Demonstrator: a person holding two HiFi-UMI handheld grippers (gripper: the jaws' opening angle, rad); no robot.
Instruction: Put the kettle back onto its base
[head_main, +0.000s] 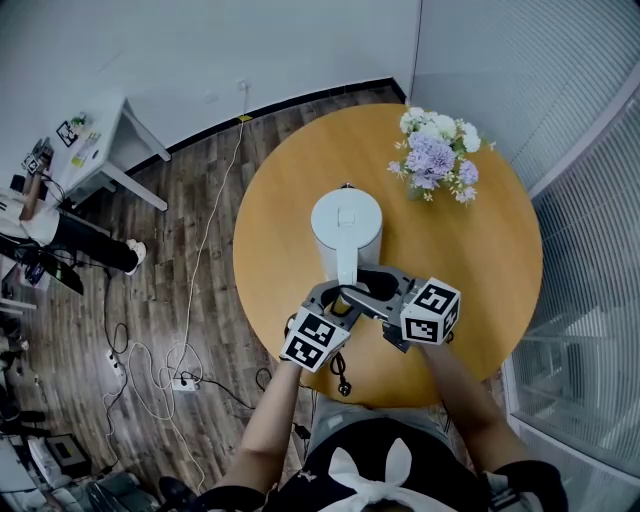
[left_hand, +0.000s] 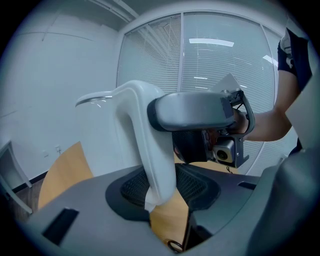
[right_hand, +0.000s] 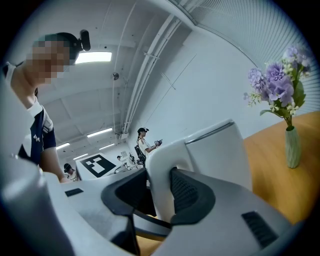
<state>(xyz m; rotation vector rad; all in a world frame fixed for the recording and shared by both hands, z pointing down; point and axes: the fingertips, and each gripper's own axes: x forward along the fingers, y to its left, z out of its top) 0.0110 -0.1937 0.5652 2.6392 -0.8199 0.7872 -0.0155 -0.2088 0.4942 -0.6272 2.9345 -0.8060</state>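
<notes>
From my feed I see a round wooden table (head_main: 490, 260) on dark plank floor (head_main: 190, 200), a white wall (head_main: 200, 50) at twelve o'clock, slatted glass panels (head_main: 590, 190) at three, a white desk (head_main: 100, 140) at ten, and loose cables (head_main: 150, 365) at eight.

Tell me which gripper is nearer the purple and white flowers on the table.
Right. The right gripper holds the kettle handle from the side facing the flowers; the left gripper has its jaws around the handle from the opposite side, farther away.
</notes>
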